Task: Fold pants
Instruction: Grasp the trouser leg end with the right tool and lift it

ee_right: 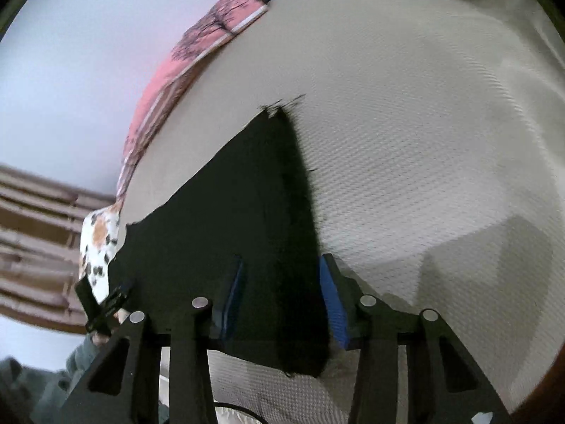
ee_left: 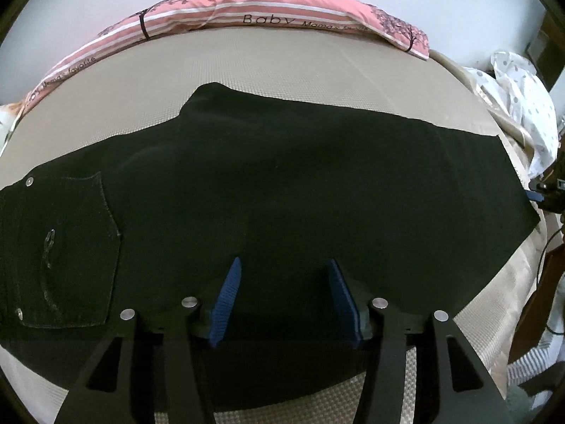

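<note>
Lying flat across the beige mattress (ee_left: 317, 70), the black pants (ee_left: 282, 183) stretch from the back pocket (ee_left: 70, 247) at one end to the frayed hem (ee_right: 300, 176) at the other, with the pink striped pillow (ee_left: 247, 14) beyond them along the mattress's far edge. The left gripper (ee_left: 282, 282) hovers over the pants' near edge with its 2 blue pads (ee_left: 226, 296) apart and nothing pinched between them. The right gripper (ee_right: 282, 282) straddles the hem end of the pants, jaws apart, the cloth lying under them rather than clamped.
</note>
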`<move>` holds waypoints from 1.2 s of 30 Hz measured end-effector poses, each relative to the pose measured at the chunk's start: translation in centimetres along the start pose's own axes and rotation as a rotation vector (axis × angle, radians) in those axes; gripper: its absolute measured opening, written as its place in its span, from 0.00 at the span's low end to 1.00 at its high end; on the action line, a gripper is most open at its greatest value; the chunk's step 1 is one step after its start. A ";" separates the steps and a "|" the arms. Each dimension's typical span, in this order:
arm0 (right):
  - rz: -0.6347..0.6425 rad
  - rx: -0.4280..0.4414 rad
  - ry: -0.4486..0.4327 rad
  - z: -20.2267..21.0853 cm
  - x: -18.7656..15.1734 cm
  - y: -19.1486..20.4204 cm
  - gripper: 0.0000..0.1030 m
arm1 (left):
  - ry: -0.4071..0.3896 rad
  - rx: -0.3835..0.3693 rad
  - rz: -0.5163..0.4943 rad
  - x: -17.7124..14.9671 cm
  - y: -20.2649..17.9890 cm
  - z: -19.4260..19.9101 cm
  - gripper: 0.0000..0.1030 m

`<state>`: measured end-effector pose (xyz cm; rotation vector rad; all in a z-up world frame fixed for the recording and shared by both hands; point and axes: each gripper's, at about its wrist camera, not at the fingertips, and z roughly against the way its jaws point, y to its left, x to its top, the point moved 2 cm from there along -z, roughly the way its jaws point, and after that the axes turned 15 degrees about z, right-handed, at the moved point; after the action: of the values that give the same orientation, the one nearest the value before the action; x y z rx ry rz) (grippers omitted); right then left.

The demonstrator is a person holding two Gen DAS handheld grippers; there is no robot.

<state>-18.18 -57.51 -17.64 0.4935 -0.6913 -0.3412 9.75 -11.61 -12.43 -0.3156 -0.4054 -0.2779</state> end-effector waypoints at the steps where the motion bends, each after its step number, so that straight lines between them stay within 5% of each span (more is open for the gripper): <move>1: 0.006 0.013 -0.005 -0.3 0.2 0.2 0.40 | -0.001 0.001 0.001 0.0 -0.1 -0.1 0.52; 3: 0.003 0.060 -0.015 -1.0 0.5 0.5 0.37 | -0.009 0.010 -0.011 -0.1 -0.3 -0.3 0.54; 8: -0.051 0.072 -0.047 -2.0 0.1 0.4 0.11 | -0.030 0.028 -0.045 -0.6 -1.0 -0.5 0.59; 15: -0.124 0.066 -0.129 -1.4 -0.3 2.9 0.08 | -0.033 -0.006 -0.019 -0.5 -0.5 -0.4 0.62; 24: -0.099 0.172 -0.172 -3.2 2.4 12.1 0.08 | -0.087 -0.051 0.088 0.2 2.7 2.4 0.62; 36: 0.076 0.318 0.026 -16.8 6.0 27.3 0.08 | -0.171 -0.073 0.209 0.2 9.3 7.2 0.62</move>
<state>1.22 -32.19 -11.01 0.7702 -0.7409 -0.1526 10.51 -0.58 -8.36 -0.4516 -0.5271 -0.0615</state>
